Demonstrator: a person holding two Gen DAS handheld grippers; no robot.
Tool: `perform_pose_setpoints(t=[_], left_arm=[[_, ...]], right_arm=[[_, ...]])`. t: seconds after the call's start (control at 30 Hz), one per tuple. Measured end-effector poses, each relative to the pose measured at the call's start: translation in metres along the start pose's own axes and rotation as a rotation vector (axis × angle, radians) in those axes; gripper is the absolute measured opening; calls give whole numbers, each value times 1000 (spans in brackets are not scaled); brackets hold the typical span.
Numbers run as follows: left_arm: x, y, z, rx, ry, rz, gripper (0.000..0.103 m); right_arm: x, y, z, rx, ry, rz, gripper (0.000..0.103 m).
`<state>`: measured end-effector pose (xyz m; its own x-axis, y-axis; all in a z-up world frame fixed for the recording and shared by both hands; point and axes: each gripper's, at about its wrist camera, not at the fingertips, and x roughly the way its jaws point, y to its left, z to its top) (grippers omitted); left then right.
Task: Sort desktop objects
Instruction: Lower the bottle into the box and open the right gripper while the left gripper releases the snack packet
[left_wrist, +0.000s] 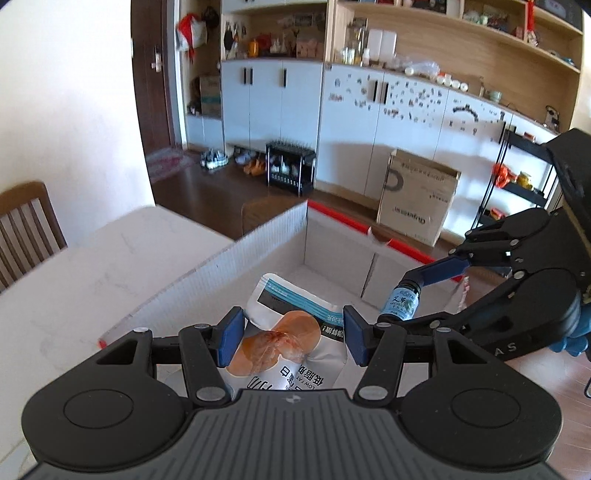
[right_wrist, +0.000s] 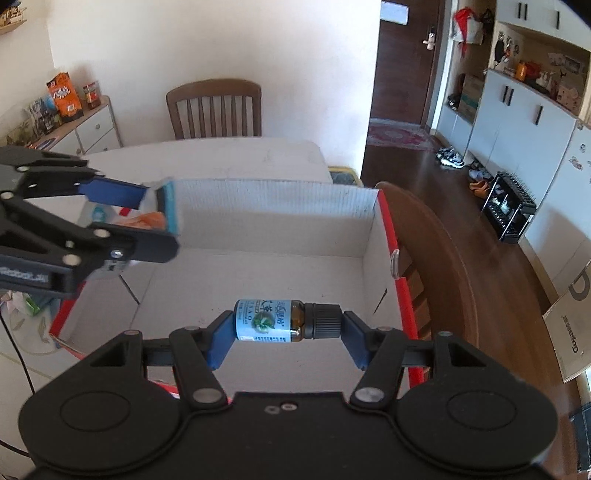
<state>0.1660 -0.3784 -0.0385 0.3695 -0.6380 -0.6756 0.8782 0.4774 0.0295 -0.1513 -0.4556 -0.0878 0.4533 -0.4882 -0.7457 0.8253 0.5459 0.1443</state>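
**Two grippers, two finds, one open box**

The left gripper (left_wrist: 293, 338) is closed on a snack pouch (left_wrist: 284, 339), its blue pads pressing the packet's two side edges. The pouch is silvery white and crinkled, with a teal striped band across its far end, a large orange oval picture in the middle and dark printed characters, among them the words "LOW FAT", near the end closest to the camera. In the left wrist view it sits at the centre and runs toward 12 o'clock, hanging over the inside of the cardboard box (left_wrist: 258, 243).

The right gripper (right_wrist: 288, 328) is clamped on a small bottle (right_wrist: 280, 320), held lying sideways between the pads: one pad on its base, the other on the tip of its cap. The bottle is brown glass with a pale blue label bearing a green leaf picture and dark lettering, and a ribbed black screw cap that points toward 3 o'clock in the right wrist view. It hangs above the box floor, toward the box's near side.

The box is white inside with corrugated edges showing, red on its outer faces, and stands open on a pale table (left_wrist: 74, 280). Seen from the right wrist, the left gripper and its pouch are at 9 to 10 o'clock over the box's left wall; from the left wrist, the bottle is at 3 o'clock, well apart from the pouch.
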Motion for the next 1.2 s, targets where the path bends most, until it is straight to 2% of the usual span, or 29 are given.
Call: perform_pose_setpoints(t=[0.4, 0.5, 0.63, 0.87, 1.07, 1.2], left_arm=[[67, 15, -1, -5, 191, 27, 56], [84, 22, 5, -61, 256, 1, 56], [103, 27, 10, -103, 319, 18, 56], [127, 27, 11, -97, 410, 63, 56], [141, 29, 7, -132, 476, 61, 57], [150, 31, 5, -131, 520, 56, 57]], right_arm=[[52, 0, 7, -84, 139, 46, 61], [63, 4, 12, -136, 176, 49, 61], [76, 7, 19, -176, 228, 61, 61], [99, 10, 25, -209, 331, 89, 61], [111, 14, 22, -220, 427, 93, 61], [114, 18, 22, -234, 449, 91, 59]])
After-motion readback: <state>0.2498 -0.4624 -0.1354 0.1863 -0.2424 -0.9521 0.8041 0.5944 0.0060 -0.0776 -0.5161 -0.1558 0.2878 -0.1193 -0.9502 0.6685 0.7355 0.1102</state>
